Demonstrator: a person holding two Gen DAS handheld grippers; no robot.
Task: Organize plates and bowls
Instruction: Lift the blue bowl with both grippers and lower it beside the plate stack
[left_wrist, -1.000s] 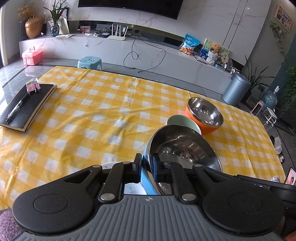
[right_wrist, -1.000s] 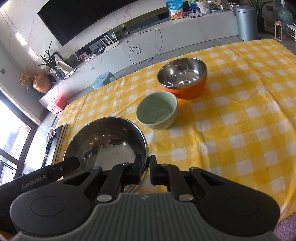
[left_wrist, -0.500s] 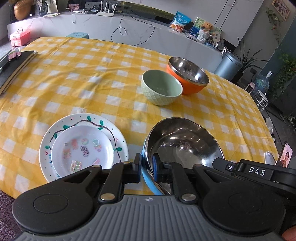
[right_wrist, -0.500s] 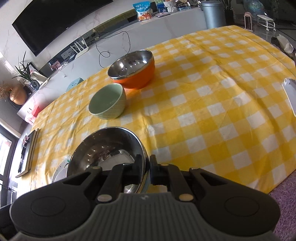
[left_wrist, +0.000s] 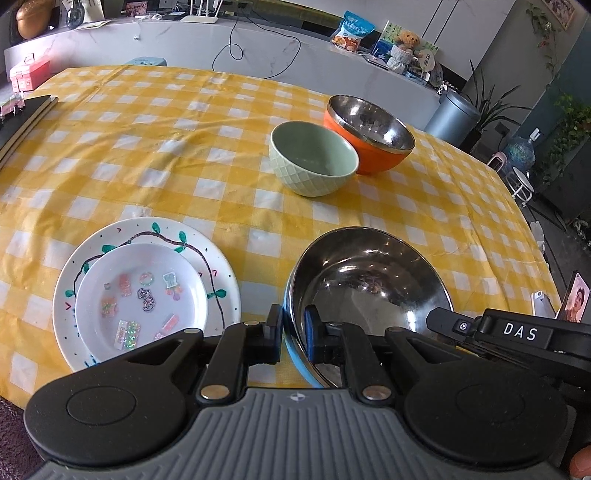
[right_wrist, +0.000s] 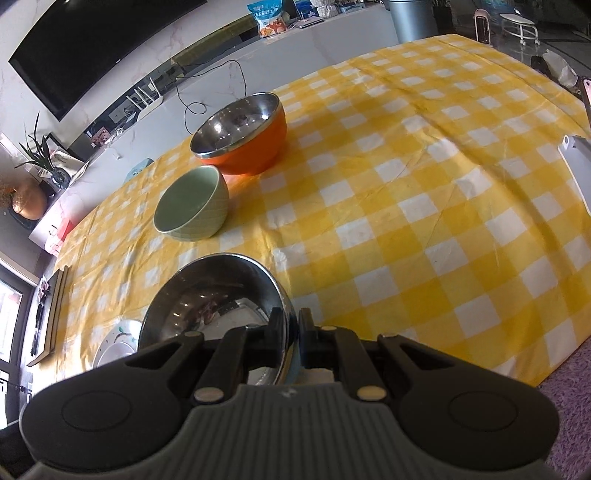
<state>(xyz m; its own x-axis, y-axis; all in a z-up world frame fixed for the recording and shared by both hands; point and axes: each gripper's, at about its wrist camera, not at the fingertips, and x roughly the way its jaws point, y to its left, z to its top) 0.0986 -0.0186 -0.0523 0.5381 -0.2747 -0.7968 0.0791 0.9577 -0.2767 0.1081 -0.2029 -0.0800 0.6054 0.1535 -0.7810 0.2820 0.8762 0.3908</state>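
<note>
Steel bowl with blue outer wall, pinched at its rim by both hand-held grippers, low over the near edge of the surface.

Left hand-held gripper was clamped on the near-left rim, right hand-held gripper on the near-right rim; both nearly closed, only the thin wall between the pads. Stacked plates sat just left of the bowl, green bowl and orange bowl further back, touching or nearly so. My read: keep both grips level, set it down flat before releasing, clear of the plates. Bowl's underside was hidden by the grippers, so contact with the surface couldn't be confirmed. Final destination unclear.
</note>
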